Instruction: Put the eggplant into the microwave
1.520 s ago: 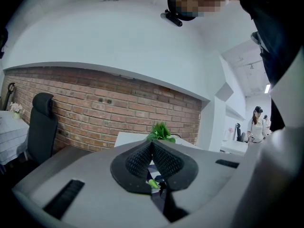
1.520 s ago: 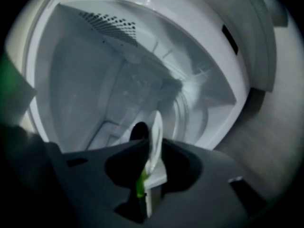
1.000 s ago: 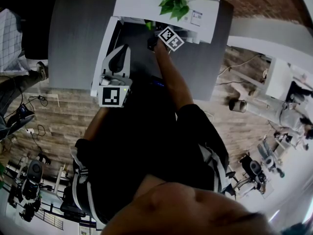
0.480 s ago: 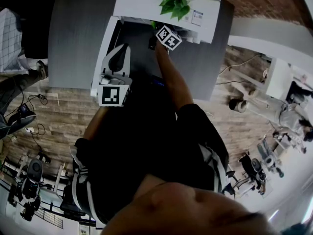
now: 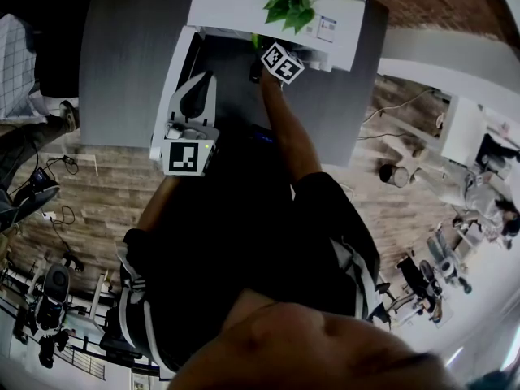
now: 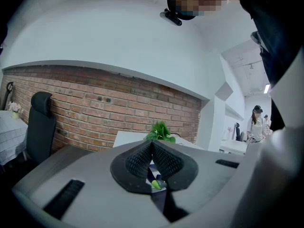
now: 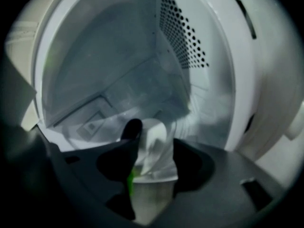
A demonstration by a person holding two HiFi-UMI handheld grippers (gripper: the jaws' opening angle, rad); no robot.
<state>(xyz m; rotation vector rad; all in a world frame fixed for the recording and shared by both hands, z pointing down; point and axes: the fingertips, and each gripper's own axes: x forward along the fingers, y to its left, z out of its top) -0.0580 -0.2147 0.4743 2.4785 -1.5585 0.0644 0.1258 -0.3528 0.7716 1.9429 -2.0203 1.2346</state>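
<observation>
Right gripper (image 7: 154, 148) fingers just opened; eggplant (image 7: 132, 128) by one finger, inside microwave (image 7: 118, 56)

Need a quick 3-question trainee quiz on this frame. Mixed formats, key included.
1. True or false: the left hand-held gripper has its jaws together.
2. Where are the jaws of the right hand-held gripper? A) inside the microwave B) on top of it C) behind it
3. Fill in: the eggplant sits between the right hand-held gripper's ____ jaws.

Key
1. True.
2. A.
3. Open. They have just been opening. The eggplant lies between them along one jaw's inner side and is not pinched.
</observation>
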